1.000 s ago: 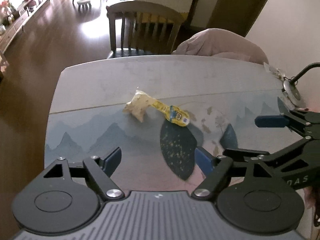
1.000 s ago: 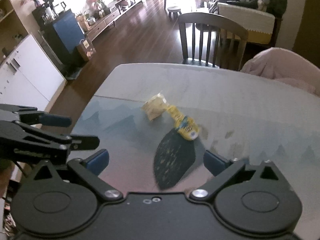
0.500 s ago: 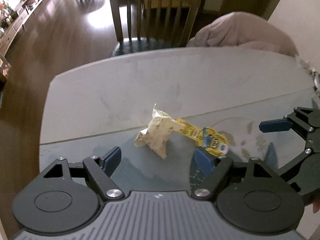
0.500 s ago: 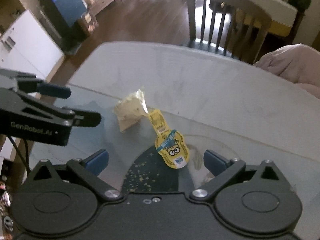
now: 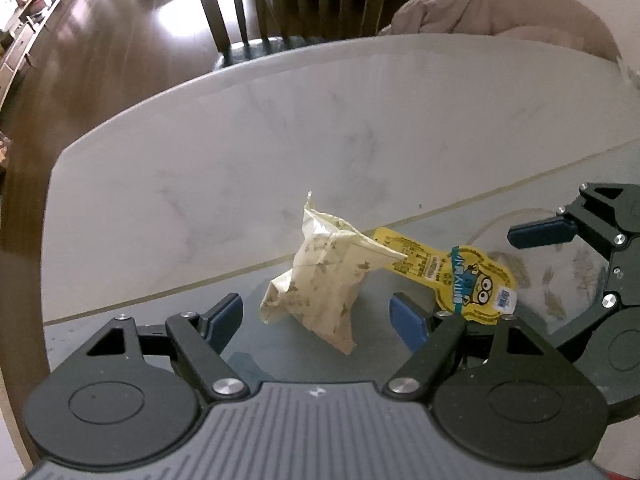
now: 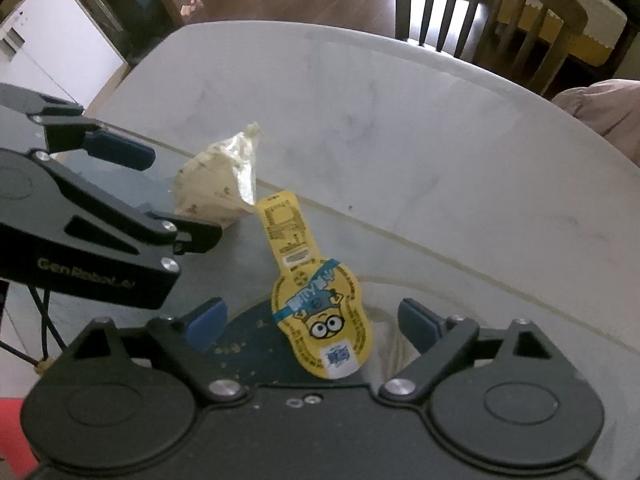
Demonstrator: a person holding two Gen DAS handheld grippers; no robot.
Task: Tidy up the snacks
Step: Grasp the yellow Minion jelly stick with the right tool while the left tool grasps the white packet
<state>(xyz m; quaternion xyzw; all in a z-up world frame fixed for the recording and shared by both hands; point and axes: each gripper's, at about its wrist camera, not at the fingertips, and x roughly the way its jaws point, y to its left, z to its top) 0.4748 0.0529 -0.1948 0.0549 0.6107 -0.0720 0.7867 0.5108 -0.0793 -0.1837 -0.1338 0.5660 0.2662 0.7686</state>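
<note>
A crumpled cream snack bag [image 5: 320, 276] lies on the table, right between the wide-apart fingers of my left gripper [image 5: 318, 318], which is open and not touching it. Beside it lies a flat yellow pouch with a cartoon face [image 5: 460, 276]. In the right wrist view that yellow pouch [image 6: 320, 312] sits between the blue fingertips of my right gripper [image 6: 310, 326]; its jaws are closing but the pads stand clear of the pouch. The cream bag [image 6: 218, 184] shows behind it, with the left gripper's fingers [image 6: 116, 148] around it.
The table [image 5: 280, 140] has a pale marble far half and a blue-grey printed mat [image 6: 480, 280] nearer me. A wooden chair [image 6: 500, 12] stands at the far edge, with a pinkish cloth heap [image 5: 500, 4] beside it. A white cabinet [image 6: 48, 52] is off to the left.
Both grippers have come down and forward over the table, so the two snacks now lie between their fingers. The right gripper's fingers have drawn slightly closer together.
</note>
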